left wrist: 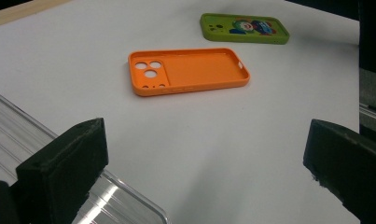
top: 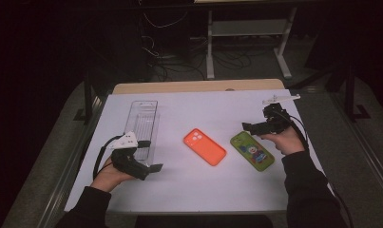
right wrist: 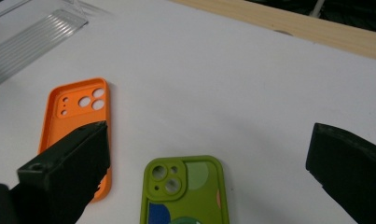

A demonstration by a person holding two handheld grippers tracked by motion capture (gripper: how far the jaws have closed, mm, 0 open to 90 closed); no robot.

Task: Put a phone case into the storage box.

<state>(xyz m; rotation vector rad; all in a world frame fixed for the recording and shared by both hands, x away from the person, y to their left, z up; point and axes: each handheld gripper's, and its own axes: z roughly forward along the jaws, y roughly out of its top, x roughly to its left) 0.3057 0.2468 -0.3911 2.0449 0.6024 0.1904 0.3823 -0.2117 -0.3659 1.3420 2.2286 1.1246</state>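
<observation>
The desk (top: pixel 189 190), covered in white, is shown from above with a clear plastic tray (top: pixel 144 124) lying lengthwise at its left. Two phone cases lie flat and apart near the middle: an orange case (top: pixel 204 146), hollow side up with its camera holes showing, and a green case (top: pixel 252 151), printed side up. The left hand-held gripper (top: pixel 153 167) is held low beside the near end of the tray, its jaws spread wide and empty, aimed across the desk at the orange case. The right hand-held gripper (top: pixel 248 127) is held just above the far end of the green case, jaws likewise spread and empty; whether a jaw already touches the case is not clear from the dim high view. A grasp on the green case appears to be in preparation. Because both cases are thin and lie flat, a jaw may be expected to skid over the rim, pushing the green case toward the orange one rather than lifting it.
</observation>
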